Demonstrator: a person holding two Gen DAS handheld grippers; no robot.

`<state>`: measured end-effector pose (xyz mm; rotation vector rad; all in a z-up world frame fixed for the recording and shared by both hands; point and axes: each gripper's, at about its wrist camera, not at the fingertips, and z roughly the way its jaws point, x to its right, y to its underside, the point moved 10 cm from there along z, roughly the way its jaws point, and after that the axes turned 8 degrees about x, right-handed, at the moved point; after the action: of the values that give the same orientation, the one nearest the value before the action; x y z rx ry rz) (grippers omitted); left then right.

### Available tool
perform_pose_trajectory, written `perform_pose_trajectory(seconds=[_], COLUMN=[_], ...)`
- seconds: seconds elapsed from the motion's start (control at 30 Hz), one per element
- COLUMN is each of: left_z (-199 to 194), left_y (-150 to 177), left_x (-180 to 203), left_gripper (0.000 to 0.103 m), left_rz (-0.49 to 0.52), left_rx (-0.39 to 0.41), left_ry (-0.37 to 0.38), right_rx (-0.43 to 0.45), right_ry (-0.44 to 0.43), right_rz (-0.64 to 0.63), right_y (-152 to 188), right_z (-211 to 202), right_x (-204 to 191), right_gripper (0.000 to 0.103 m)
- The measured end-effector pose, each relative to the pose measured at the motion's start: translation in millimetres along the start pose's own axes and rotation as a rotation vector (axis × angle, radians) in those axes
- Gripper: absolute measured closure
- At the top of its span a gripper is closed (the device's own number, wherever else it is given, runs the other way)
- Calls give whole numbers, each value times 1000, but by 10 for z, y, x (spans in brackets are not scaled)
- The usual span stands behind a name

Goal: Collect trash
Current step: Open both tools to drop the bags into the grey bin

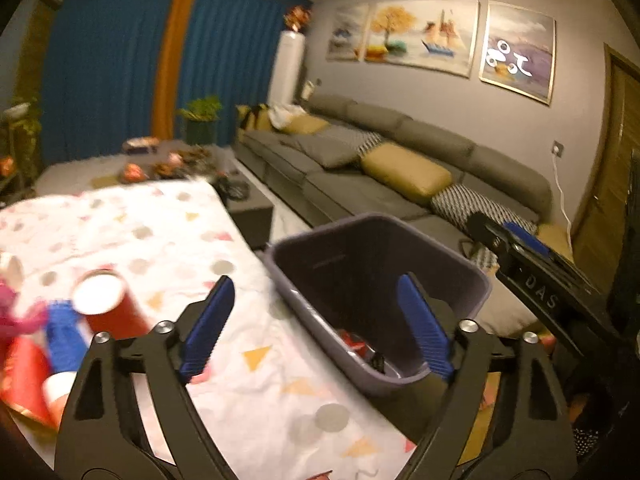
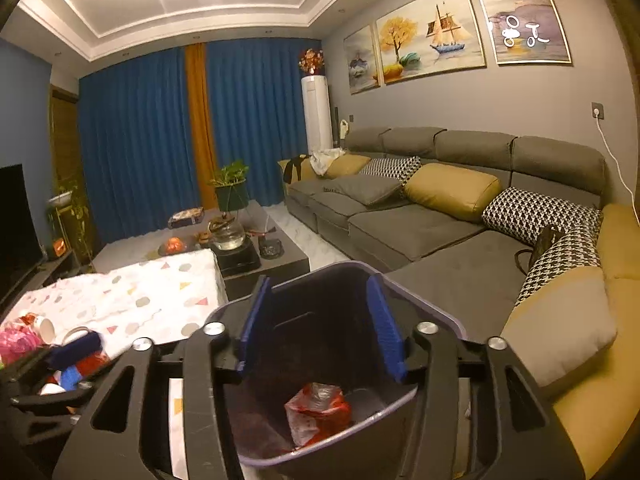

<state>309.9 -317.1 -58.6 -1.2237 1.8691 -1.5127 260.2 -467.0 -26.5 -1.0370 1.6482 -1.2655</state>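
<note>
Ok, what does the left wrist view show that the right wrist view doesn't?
Left wrist only: a red cup lying on the patterned cloth, and the right hand-held gripper beside the bin. Right wrist only: the crumpled red wrapper clearly on the bin floor, plus the television. Both: the dark bin, the grey sofa, and open jaws.

Your right gripper [image 2: 320, 322] over the purple bin [image 2: 436, 312], jaws spread and empty, crumpled red wrapper [image 2: 318, 410] inside the bin, patterned tablecloth [image 2: 140, 300] left, grey sofa [image 2: 420, 224] behind
</note>
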Motion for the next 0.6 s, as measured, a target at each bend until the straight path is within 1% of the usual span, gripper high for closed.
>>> perform_pose_trajectory(seconds=[0.07, 0.13, 0.27, 0.37, 0.6], left_z=[-158, -377, -747, -1035, -1642], left_y=[-41, -60, -75, -71, 62], left_x=[-46, -149, -385, -548, -865], left_gripper=[15, 11, 9, 8, 8], left_rz=[-4, -11, -25, -7, 9], left_rx=[23, 52, 82, 109, 139], left_ry=[-16, -55, -136, -212, -300], right_rx=[22, 36, 54, 57, 41], right_ry=[-1, -4, -30, -61, -149], right_rz=[2, 2, -5, -3, -7], right_y=[-25, -20, 22, 80, 253], right_z=[-152, -285, -591, -801, -1183], right_x=[-35, -79, -239, -391, -837], right_gripper=[37, 33, 24, 21, 19])
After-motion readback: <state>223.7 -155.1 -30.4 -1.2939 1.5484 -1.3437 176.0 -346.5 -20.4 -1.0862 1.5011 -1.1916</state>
